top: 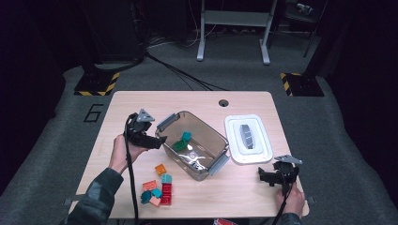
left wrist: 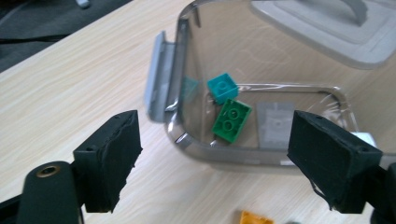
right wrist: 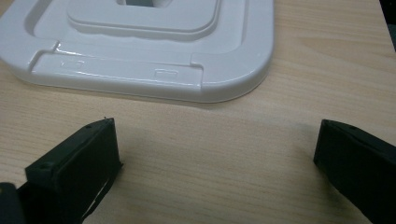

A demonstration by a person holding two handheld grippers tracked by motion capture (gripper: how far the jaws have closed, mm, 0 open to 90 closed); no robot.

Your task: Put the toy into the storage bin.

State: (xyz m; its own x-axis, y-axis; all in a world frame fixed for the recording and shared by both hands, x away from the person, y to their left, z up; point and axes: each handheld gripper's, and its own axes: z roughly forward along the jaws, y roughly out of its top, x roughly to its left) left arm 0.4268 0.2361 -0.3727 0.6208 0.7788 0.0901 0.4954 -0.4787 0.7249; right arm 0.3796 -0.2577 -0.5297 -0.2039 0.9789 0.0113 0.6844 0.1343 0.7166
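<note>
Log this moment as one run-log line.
left gripper: open, empty, at box rim | box: two bricks inside | right gripper: open, idle by lid

The table (top: 117,112) is pale wood grain, and on it stands a clear, smoky-grey container (top: 213,140) with grey clips, holding a green brick (left wrist: 231,120) and a teal brick (left wrist: 223,87). To its right lies a glossy white lid (top: 234,129). Near the left, loose bricks (top: 158,187) show orange, red, teal and salmon, while both grippers (top: 159,139) (top: 260,176) are black with grey plates, and the floor markers far off are striped yellow and black.
</note>
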